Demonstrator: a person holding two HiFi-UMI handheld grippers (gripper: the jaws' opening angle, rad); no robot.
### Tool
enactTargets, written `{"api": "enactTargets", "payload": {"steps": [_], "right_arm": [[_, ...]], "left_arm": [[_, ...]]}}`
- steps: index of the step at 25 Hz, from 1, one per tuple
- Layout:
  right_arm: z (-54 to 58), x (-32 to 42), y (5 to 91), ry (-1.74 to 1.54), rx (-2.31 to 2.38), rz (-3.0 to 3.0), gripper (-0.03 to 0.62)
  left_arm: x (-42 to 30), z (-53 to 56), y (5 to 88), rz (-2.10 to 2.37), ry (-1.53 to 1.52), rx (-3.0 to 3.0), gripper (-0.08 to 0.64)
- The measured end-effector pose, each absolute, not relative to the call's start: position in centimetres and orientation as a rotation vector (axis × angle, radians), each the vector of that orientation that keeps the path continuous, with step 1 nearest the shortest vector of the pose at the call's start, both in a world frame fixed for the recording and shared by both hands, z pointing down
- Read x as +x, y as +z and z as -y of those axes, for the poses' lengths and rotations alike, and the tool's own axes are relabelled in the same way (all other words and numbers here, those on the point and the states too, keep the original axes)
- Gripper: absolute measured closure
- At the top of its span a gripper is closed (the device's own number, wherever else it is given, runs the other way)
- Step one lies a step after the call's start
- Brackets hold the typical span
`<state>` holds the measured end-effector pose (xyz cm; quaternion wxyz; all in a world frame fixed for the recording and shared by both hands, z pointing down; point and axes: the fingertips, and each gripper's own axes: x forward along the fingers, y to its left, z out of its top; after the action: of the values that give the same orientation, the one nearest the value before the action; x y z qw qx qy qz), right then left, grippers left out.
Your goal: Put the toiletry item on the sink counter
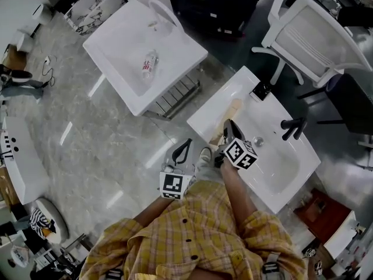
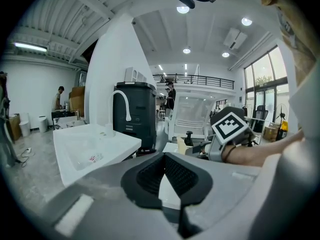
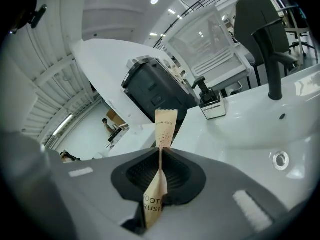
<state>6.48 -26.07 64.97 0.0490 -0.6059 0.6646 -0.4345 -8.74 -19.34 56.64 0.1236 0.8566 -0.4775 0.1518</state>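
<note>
In the right gripper view, the right gripper [image 3: 161, 153] is seen clamped on a beige paper toothbrush packet [image 3: 165, 126]. The packet is held upright between the pads and its top sticks out past the jaw tips. The print on the packet can be read only in this view. In the head view the packet is largely covered by the gripper, which is held over the left end of the sink counter [image 1: 214, 114].

In the left gripper view, the left gripper [image 2: 164, 156] is shown with its jaw tips together and nothing between them. Only this view shows the second sink [image 2: 120, 146] from the side, with the right gripper's marker cube [image 2: 230, 126] at the right of the frame.

A bare strip of counter is seen at the left of the basin, running to the counter's front edge. The black faucet [image 3: 272, 59] and a small dispenser [image 3: 211, 106] stand along the far edge, and the drain [image 3: 280, 159] lies at the lower right. Open floor [image 1: 105, 150] lies between the two sinks.

Counted in the head view are two sinks, two faucets (one black, one white [image 1: 166, 13]), one bottle [image 1: 149, 65] lying in the second sink's basin, one white chair [image 1: 317, 37] at the upper right, and two grippers. One packet is counted.
</note>
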Motion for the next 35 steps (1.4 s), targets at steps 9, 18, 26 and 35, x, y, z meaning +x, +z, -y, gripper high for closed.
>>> {"api": "enactTargets", "payload": {"steps": [9, 18, 26, 35], "right_arm": [[29.4, 7.7, 68.0, -1.388, -1.859, -1.942, 0.574], [32.7, 8.0, 70.2, -1.469, -1.818, -1.81, 0.574], [34.3, 8.3, 72.6, -1.569, -1.776, -1.608, 0.578], [35.1, 8.2, 74.4, -1.625, -1.756, -1.517, 0.583]], "left_arm": [[-8.1, 20.8, 58.4, 1.403, 0.48, 2.462, 0.561], [-7.0, 22.5, 59.5, 1.397, 0.492, 2.446, 0.561], [-6.7, 23.2, 60.3, 1.395, 0.501, 2.431, 0.561], [-6.6, 23.5, 60.7, 1.394, 0.518, 2.427, 0.561]]}}
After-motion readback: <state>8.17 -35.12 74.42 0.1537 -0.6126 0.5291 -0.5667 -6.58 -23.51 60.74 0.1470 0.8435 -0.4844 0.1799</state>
